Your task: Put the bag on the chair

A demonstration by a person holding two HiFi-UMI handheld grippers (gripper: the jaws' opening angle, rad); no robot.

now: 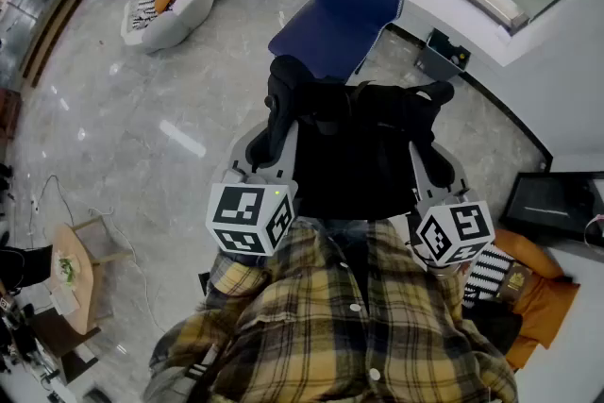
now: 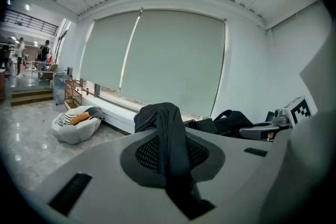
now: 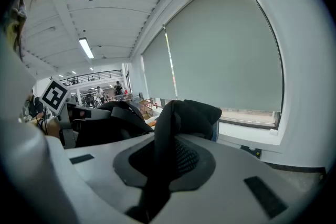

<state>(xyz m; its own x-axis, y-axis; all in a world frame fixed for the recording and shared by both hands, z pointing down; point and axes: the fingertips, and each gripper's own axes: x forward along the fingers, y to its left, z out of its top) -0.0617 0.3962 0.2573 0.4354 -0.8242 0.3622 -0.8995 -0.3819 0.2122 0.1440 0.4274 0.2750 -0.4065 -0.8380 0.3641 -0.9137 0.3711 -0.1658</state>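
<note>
The black bag [image 1: 363,146] hangs between both grippers, just on the near side of the blue chair [image 1: 344,5], above the grey marble floor [image 1: 142,127]. The left gripper [image 2: 173,162] has its fingers narrow, clamped on a bag strap, and so does the right gripper [image 3: 168,165]. Far left lies a white cushion bed [image 1: 175,0]; a drawn roller blind [image 2: 157,55] covers the far window.

The bag [image 1: 363,165] is looking black, the chair [image 1: 344,5] at twelve o'clock dark blue. The shirt [image 1: 330,326] is showing yellow-brown checks.

A white beanbag seat [image 1: 181,22] sits upper left, a small wooden table [image 1: 81,250] lower left.
</note>
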